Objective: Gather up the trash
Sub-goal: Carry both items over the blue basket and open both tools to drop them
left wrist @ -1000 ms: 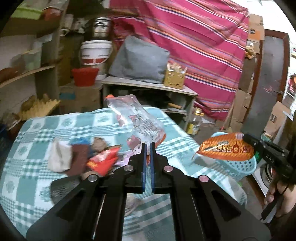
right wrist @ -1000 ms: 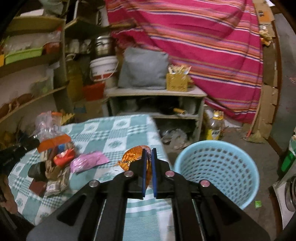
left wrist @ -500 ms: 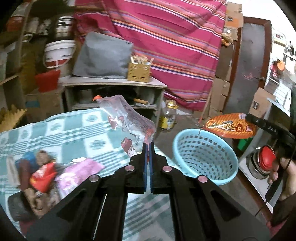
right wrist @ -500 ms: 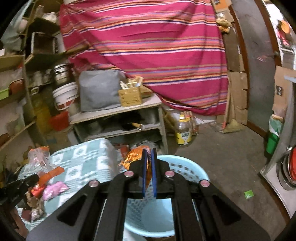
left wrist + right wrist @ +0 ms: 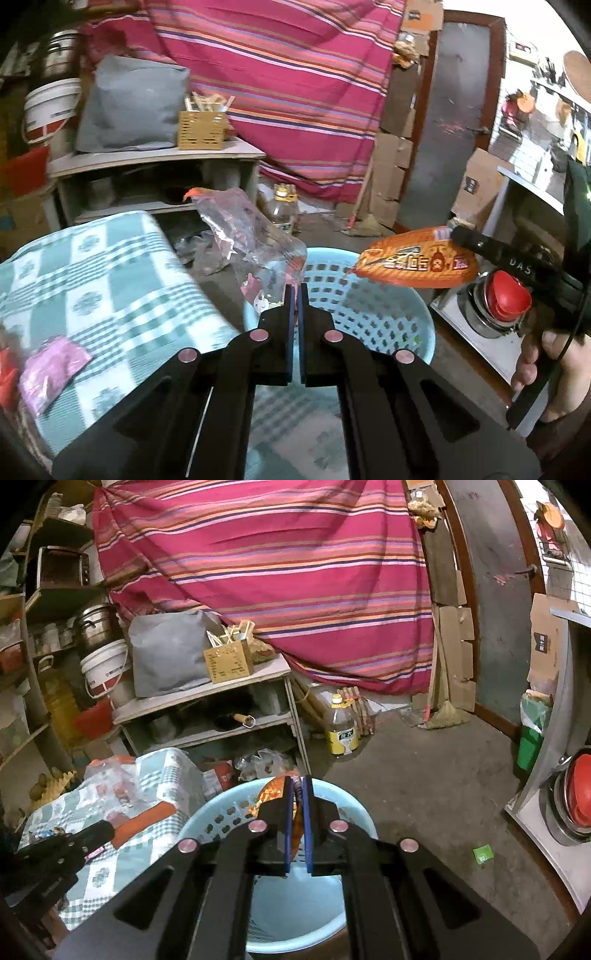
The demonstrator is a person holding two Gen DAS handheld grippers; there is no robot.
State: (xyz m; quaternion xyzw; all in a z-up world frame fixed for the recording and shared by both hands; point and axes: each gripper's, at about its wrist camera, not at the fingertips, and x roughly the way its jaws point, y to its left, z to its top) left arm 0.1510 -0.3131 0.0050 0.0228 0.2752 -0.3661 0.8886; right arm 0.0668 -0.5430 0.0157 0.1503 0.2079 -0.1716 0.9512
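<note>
both hands have swung away from the table and now they hang over the blue basket point(image 5: 388, 314), each one carrying a piece of trash. a second ago the checked cloth filled the space ahead of the left gripper point(image 5: 294, 291); now the table point(image 5: 110, 273) sits off to its left and the basket opening lies directly in front of its tips and below them.

the left gripper is pinched tight on the lower corner of a clear plastic bag point(image 5: 255, 243), and the bag stands up from the jaws and leans forward over the near rim of the basket. the right gripper point(image 5: 296, 786) is also closed, with only a thin gap, on an orange snack wrapper point(image 5: 271, 794). from the left side i see this wrapper point(image 5: 417, 264) held out flat in front of the right tips, above the far right edge of the basket. the person's hand point(image 5: 546, 365) grips the handle behind it.

for the task this means the carrying part is about finished, i think. both pieces seem to be above the opening, so the next thing would be to let the jaws go. the clear bag is light and wide, so it may catch on the rim or drift outside.

some trash is still on the table, behind and left of the left gripper: a pink packet point(image 5: 51, 369) and something red at the very edge.
</note>
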